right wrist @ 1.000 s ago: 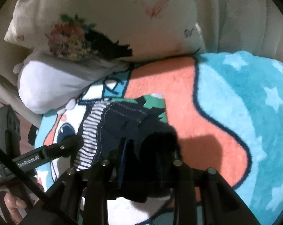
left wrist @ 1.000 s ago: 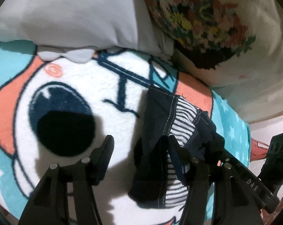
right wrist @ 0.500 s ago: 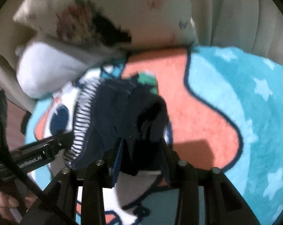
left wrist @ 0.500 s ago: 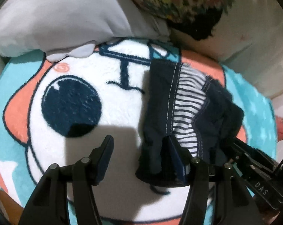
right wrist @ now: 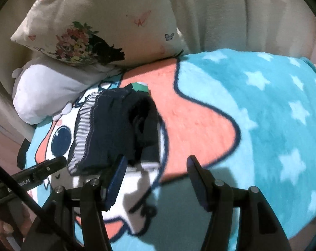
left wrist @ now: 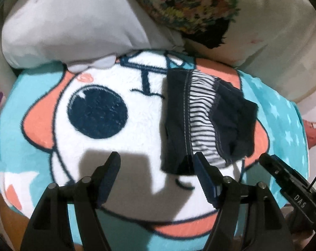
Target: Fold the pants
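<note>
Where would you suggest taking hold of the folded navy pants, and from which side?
Probably the near end of the pants, where the navy edge lies just ahead of the open left gripper. Come in low from the near side: the bundle runs lengthwise away, its layers ending there, so the fingers could pinch all at once.

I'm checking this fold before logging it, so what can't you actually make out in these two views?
- Pants, both views: the folded top layers hide the layers underneath.
- Green patch, right wrist view: mostly behind the pants, unidentifiable.
- Blanket, right wrist view: motion blur softens it.
</note>
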